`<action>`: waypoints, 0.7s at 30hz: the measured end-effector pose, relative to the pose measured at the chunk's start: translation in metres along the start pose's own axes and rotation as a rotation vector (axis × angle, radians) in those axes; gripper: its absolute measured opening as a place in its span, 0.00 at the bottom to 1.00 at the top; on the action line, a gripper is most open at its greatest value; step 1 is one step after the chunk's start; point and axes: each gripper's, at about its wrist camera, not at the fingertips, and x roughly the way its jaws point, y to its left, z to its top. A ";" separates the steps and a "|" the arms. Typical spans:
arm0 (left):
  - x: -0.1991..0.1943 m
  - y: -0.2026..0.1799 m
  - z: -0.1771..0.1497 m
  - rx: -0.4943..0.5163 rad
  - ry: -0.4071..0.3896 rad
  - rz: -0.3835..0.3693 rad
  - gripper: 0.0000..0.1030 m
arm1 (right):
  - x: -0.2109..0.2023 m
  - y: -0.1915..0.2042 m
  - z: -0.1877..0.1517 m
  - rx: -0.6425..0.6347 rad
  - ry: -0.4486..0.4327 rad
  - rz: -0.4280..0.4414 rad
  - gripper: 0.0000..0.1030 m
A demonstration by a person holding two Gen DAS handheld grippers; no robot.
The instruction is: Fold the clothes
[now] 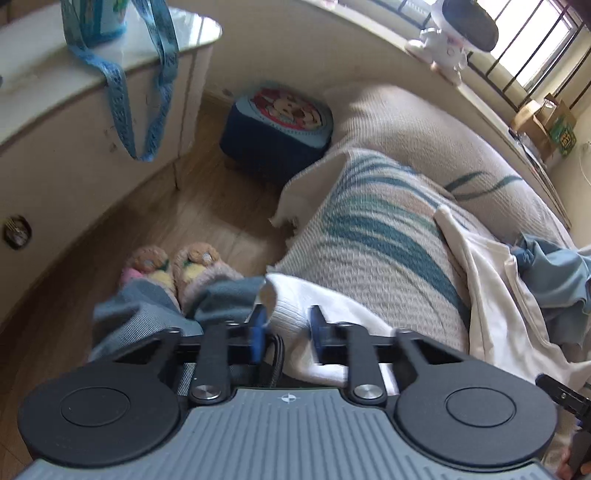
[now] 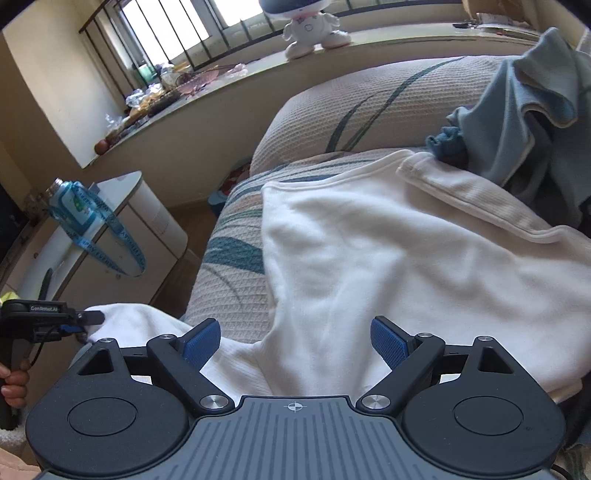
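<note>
A white long-sleeved garment (image 2: pixel 388 258) lies spread on a couch under a beige cover with teal leaf stripes (image 2: pixel 236 258). Its sleeve (image 1: pixel 291 314) hangs over the couch's front edge, and my left gripper (image 1: pixel 287 328) is shut on the bunched cloth of that sleeve. In the right wrist view the left gripper (image 2: pixel 96 316) pinches the sleeve's end at the far left. My right gripper (image 2: pixel 295 339) stands open just above the garment's lower part, nothing pressed between its pads. A crumpled blue garment (image 2: pixel 535 122) lies beside the white one.
A person's feet in plush slippers (image 1: pixel 177 269) stand on the wooden floor by the couch. A blue footstool (image 1: pixel 277 125) sits beyond them, with a cream cabinet (image 1: pixel 74 122) to the left carrying a bottle with a blue strap (image 2: pixel 74 206). A toy robot (image 2: pixel 310 26) stands on the windowsill.
</note>
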 end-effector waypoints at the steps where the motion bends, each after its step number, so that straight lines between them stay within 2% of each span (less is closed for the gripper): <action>1: -0.006 -0.003 0.002 0.004 -0.017 -0.028 0.14 | -0.004 -0.007 0.000 0.022 -0.012 -0.018 0.88; 4: -0.021 -0.019 0.006 0.033 -0.057 -0.122 0.09 | -0.015 -0.026 -0.002 0.077 -0.036 -0.064 0.88; 9: -0.026 -0.067 0.007 0.105 -0.036 -0.283 0.08 | -0.028 -0.045 -0.010 0.132 -0.063 -0.104 0.88; 16: -0.017 -0.183 -0.004 0.332 0.015 -0.508 0.07 | -0.046 -0.052 -0.015 0.146 -0.104 -0.102 0.88; 21: -0.004 -0.271 -0.026 0.515 0.064 -0.658 0.07 | -0.062 -0.063 -0.026 0.193 -0.133 -0.123 0.88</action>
